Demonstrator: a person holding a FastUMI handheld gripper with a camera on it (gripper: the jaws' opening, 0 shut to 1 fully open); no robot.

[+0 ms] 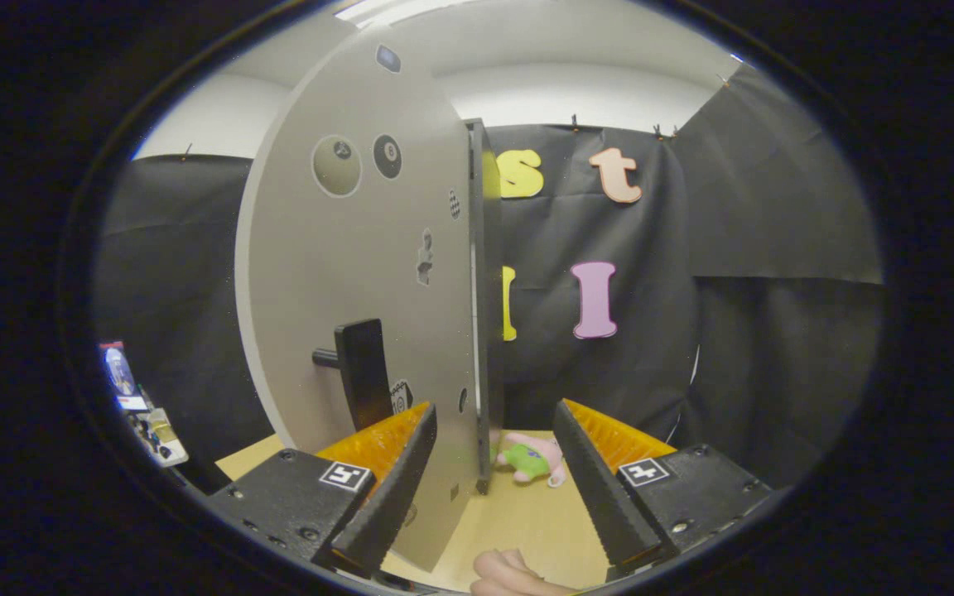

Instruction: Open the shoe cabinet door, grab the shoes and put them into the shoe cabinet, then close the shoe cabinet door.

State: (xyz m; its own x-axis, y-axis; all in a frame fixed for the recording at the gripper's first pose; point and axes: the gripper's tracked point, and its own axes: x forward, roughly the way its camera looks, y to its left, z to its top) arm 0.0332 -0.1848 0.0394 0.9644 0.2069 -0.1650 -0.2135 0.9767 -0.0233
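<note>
The claw [493, 439] stands with its two fingers apart, clamped on nothing. The free edge of the shoe cabinet door [344, 273] runs up through the gap between them, nearer the left finger; whether that finger touches the door cannot be told. The door's pale face spreads away to the left, bearing a dark handle [361, 372] just beyond the left fingertip and several small stickers too distorted to make out. The cabinet's inside is hidden behind the door's edge.

Beyond the fingers, on the tan worktop [527, 521], lies a small pink and green plush toy [535, 459], partly cut off by the door edge. Part of a person's hand [510, 575] shows low between the fingers, mostly cut off. Far to the left, some small items [142, 406] are blurred beyond telling.
</note>
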